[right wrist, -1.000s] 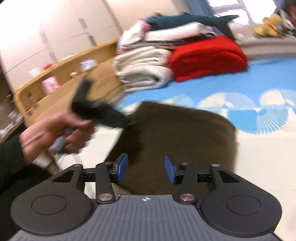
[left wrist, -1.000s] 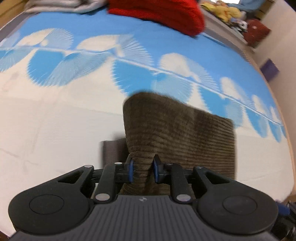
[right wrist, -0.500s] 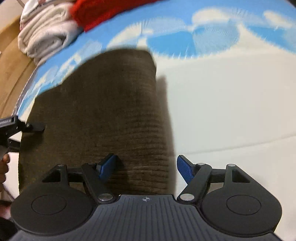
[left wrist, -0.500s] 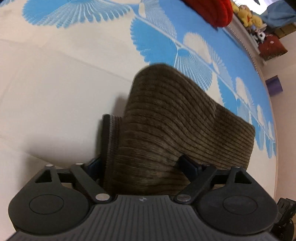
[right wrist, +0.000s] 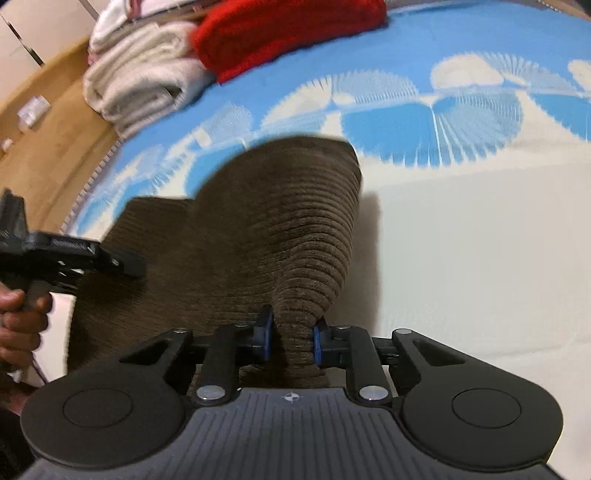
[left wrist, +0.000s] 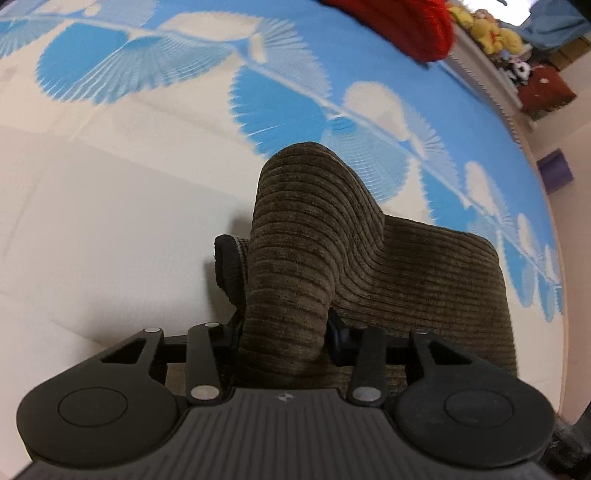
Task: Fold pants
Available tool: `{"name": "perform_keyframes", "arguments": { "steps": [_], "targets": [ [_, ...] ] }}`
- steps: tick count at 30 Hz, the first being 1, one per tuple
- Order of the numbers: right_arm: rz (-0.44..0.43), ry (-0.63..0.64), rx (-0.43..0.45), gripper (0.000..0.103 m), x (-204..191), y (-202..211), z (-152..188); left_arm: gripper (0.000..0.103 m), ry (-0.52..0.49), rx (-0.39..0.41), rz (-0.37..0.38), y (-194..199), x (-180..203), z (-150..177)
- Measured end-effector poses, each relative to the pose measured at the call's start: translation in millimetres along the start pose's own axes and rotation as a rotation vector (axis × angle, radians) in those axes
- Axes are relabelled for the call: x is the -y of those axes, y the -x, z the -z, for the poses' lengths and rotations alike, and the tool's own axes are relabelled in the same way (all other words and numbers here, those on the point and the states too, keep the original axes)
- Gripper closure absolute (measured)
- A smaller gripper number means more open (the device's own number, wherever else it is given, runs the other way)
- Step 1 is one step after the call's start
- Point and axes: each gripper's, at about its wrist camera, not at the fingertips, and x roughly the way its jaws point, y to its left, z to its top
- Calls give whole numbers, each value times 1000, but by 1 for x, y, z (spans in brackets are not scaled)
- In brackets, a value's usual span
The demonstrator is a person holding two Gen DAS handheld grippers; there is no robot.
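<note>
Left wrist view, left gripper (left wrist: pixel 284 332) pinching brown pants (left wrist: pixel 388 266), right gripper (right wrist: pixel 291 338) squeezing pants too, blue and white bed cover (left wrist: pixel 110 203) underneath

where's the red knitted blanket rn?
Far end of the blue-and-white patterned bedspread: the red knitted blanket is top centre in the right wrist view, against the folded white towels; top right in the left wrist view.
</note>
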Motion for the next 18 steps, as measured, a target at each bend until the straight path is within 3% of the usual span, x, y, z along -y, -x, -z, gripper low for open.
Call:
{"name": "perform_keyframes", "arguments": {
  "steps": [4,10,11,13,15,16,18],
  "targets": [
    [6,61,65,83,13,42,-28,58,-43,46,78,-1,51,-5],
    [71,76,180,83,69,112,-67,58,-107,171,274,-1,131,-17],
    [78,81,198,83,81,124,-74,51,-116,192,276,-4,142,-19],
    [134,78,212,79,106,131,-83,51,-131,280,175,-6,157,-21],
    [329,65,198,72,130,123,-89,52,-184,341,41,-8,169,-20],
    [426,55,187,72,142,119,-90,56,-204,334,54,-8,173,-19],
    [454,71,169,72,153,118,-90,58,-265,294,147,-9,185,-12]
  ]
}}
